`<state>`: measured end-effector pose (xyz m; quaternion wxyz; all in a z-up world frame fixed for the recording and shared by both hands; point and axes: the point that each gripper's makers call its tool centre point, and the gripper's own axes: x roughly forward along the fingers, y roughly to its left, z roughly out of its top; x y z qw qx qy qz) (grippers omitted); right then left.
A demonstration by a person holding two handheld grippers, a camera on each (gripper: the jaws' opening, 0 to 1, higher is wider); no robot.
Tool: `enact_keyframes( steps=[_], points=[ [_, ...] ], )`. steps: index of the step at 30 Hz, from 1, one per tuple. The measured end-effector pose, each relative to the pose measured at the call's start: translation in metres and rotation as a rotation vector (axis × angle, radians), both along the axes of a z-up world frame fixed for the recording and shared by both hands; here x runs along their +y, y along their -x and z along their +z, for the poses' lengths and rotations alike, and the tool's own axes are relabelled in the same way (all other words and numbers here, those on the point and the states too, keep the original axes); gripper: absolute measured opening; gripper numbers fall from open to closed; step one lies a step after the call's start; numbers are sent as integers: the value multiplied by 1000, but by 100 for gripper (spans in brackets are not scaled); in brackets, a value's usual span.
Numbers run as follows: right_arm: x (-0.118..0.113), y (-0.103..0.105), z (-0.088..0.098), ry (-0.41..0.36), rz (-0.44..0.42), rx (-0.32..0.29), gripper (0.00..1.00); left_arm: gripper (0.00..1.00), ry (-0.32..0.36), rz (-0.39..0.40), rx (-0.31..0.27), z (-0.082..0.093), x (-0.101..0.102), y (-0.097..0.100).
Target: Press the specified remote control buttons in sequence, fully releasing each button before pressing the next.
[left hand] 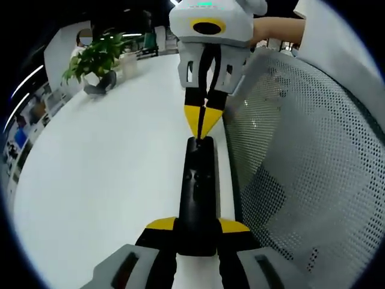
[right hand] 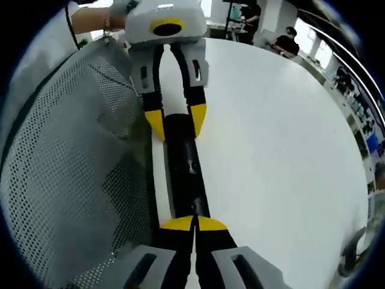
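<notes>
Black plastic, long and slim — the remote [left hand: 198,198] lies on the white table [left hand: 108,174], just beside a grey mesh basket [left hand: 301,156]. My left gripper [left hand: 197,227] clamps its near end, one yellow-tipped jaw on each long side. In the right gripper view that same gripper [right hand: 176,123] sits at the far end, straddling the remote [right hand: 185,174]. My right gripper [right hand: 194,224] has its jaws pinched together into one point, resting on the other end of the remote; from the left gripper view it [left hand: 203,123] comes down tip-first there.

I judge the remote light, rigid and rather slick, so holding it by the sides is right, leaving the buttons clear. A hard poke could tip or slide it.

I cannot tell what the basket holds through the mesh. A potted plant [left hand: 96,60] stands well apart at the table's far left.
</notes>
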<state>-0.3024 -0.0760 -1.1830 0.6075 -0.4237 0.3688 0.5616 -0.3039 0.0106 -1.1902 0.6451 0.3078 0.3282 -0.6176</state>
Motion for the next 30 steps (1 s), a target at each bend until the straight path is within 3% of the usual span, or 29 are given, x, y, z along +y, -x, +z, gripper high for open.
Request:
enact_keyframes(
  steps=[3, 8, 13, 15, 22, 26, 30],
  points=[
    [0, 2, -2, 35, 60, -30, 0, 24, -13, -12, -2, 0, 0, 0],
    [0, 0, -1, -40, -63, 57, 0, 24, -27, -12, -1, 0, 0, 0],
    [-2, -1, -1, -64, -55, 50, 0, 24, -28, -8, 1, 0, 0, 0],
    [-1, -2, 0, -95, -104, 78, 0, 24, -28, -3, 4, 0, 0, 0],
    [8, 1, 5, -161, -124, 116, 0, 24, -29, -3, 2, 0, 0, 0],
    [6, 0, -1, -97, -75, 80, 0, 24, -34, -6, 4, 0, 0, 0],
    [7, 1, -1, -92, -43, 71, 0, 24, -31, -4, 4, 0, 0, 0]
  ],
)
